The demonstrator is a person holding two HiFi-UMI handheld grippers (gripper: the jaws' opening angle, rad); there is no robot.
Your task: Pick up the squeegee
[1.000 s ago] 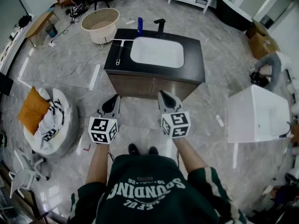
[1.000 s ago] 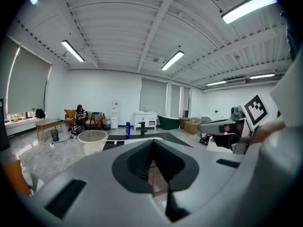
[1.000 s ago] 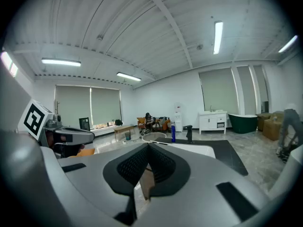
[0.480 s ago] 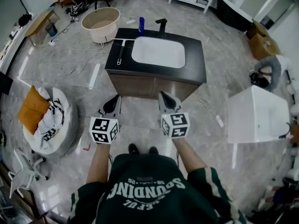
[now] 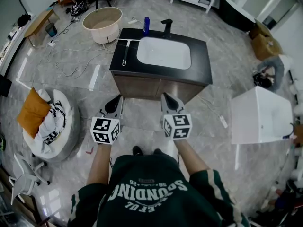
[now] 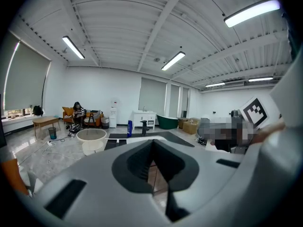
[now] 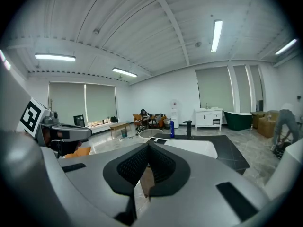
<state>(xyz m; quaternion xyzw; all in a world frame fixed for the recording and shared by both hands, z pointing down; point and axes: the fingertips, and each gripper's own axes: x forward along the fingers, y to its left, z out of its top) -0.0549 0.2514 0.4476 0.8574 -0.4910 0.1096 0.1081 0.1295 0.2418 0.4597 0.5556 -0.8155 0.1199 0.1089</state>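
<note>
Grey marble floor surrounds a free-standing vanity whose dark worktop (image 5: 199, 74) carries a white basin (image 5: 164, 53). Your squeegee (image 5: 125, 52) lies flat on the worktop's left end, just beside the basin and well apart from both grippers. Its long axis runs far to near: the blade bar sits crosswise at the far end, and the handle points back toward you. Judging by that gap, you are at the approach step, with nothing grasped yet. Your left gripper (image 5: 116, 100) and right gripper (image 5: 165, 98) hover over the floor short of the cabinet front, each clenched on nothing. Next you would need to close in on the left end, part one gripper's jaws and bring them across the handle.
</note>
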